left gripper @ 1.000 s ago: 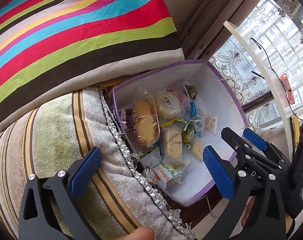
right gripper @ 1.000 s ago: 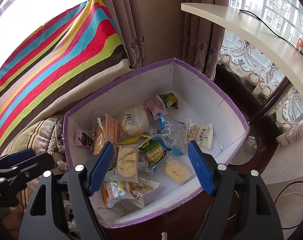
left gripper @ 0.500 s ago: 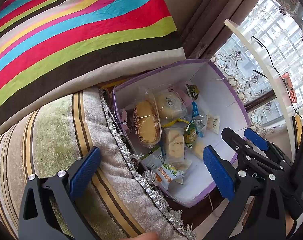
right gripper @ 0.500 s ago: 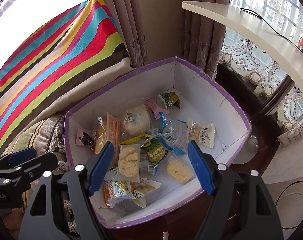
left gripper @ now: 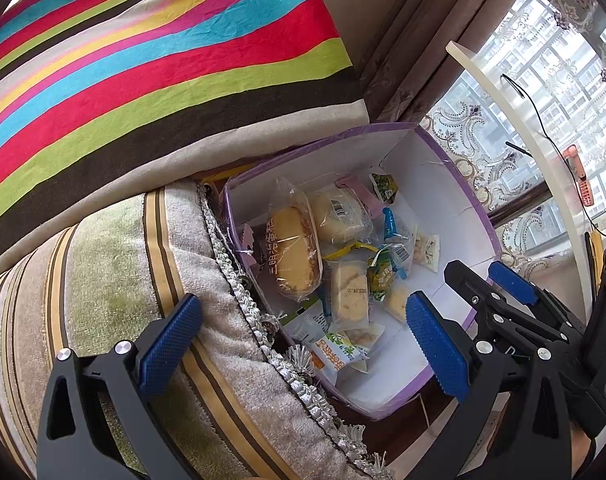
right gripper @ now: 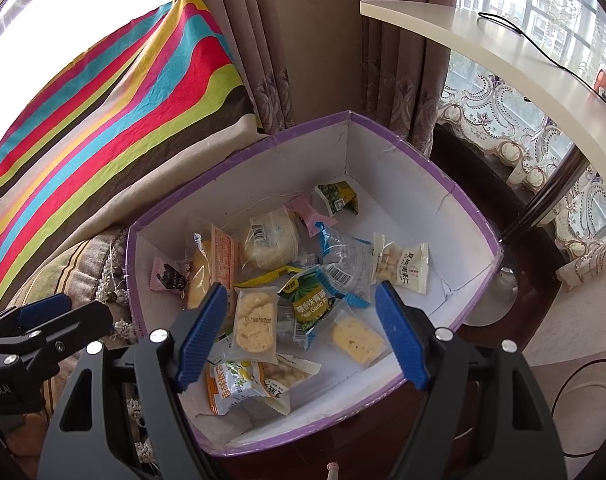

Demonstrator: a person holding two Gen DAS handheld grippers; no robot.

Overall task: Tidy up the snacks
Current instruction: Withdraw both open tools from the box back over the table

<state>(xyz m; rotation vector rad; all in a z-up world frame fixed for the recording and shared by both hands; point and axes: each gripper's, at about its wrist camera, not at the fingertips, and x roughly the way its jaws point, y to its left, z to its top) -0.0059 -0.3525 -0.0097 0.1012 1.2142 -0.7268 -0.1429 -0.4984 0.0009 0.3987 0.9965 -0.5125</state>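
Note:
A purple-rimmed white box [right gripper: 455, 196] holds several wrapped snacks: a green pea packet [right gripper: 311, 308], cake slices [right gripper: 253, 320], a long bread roll [left gripper: 293, 254] and a nut packet [right gripper: 403, 264]. The box also shows in the left wrist view [left gripper: 455, 184]. My right gripper [right gripper: 301, 332] is open and empty, above the box's near side. My left gripper [left gripper: 303, 338] is open and empty, over the sofa arm beside the box's left edge. Each gripper shows in the other's view, the left one [right gripper: 43, 320] and the right one [left gripper: 499, 280].
A striped sofa arm with tassel trim [left gripper: 163, 280] presses against the box. A bright striped cover [left gripper: 143, 60] lies behind. Brown curtains [right gripper: 391, 52] and a cream shelf [right gripper: 503, 44] with a cable stand at the back right. The box rests on a dark wooden stand [right gripper: 515, 308].
Both grippers have drifted slightly; the box sits a little lower and closer in the right wrist view. Nothing was picked up or let go.

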